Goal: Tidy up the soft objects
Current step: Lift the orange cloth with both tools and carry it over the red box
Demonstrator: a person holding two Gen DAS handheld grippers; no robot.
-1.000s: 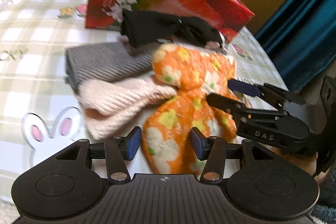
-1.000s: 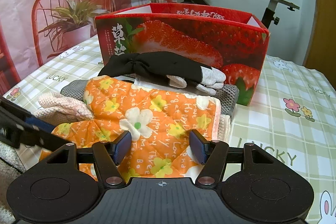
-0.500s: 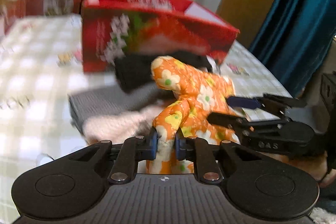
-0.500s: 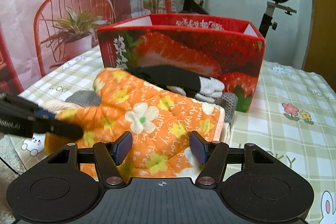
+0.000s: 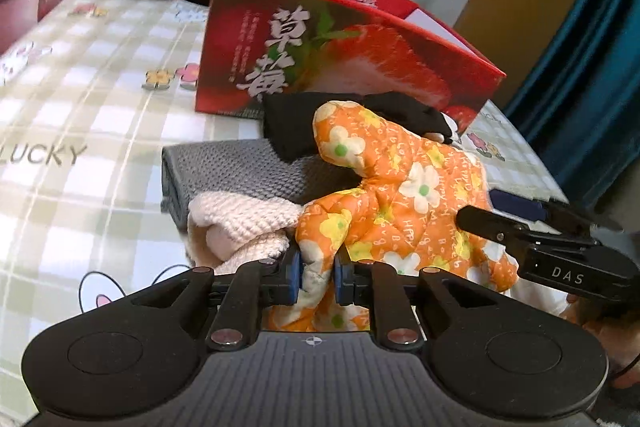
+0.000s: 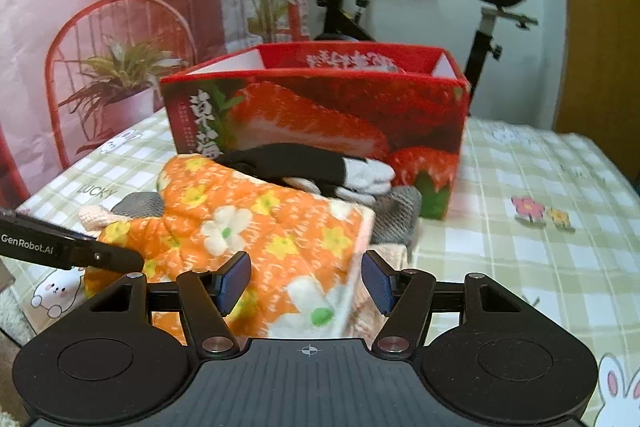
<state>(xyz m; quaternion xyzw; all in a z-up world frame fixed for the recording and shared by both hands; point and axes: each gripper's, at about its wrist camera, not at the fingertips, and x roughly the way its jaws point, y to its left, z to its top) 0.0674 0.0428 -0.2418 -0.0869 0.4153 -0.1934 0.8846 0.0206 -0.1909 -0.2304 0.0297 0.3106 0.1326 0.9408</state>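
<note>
Orange oven mitt [image 5: 404,187], quilted, puffy, printed with white and yellow flowers; thumb lobe sticks up. It lies on top of the soft pile on the table, in front of the box. Left gripper [image 5: 316,277] pressed together, blue pads pinching a bunched fold at the mitt's near edge. Right gripper [image 6: 306,283] spread about halfway, pads on either side of the mitt's cuff end, not visibly pressing it. Under the mitt: grey towel [image 5: 236,171], flat folded, waffle-knit; cream knit cloth [image 5: 236,227], chunky ribbed, rumpled, just beside the left pads. Black glove [image 6: 296,163] with grey-white fingertips rests across the grey towel, touching the box front. Red box [image 6: 320,115], glossy cardboard, strawberry print, open top, upright; contents cannot be told. Tablecloth [image 5: 80,115] smooth, green-white check with rabbits and flowers.
</note>
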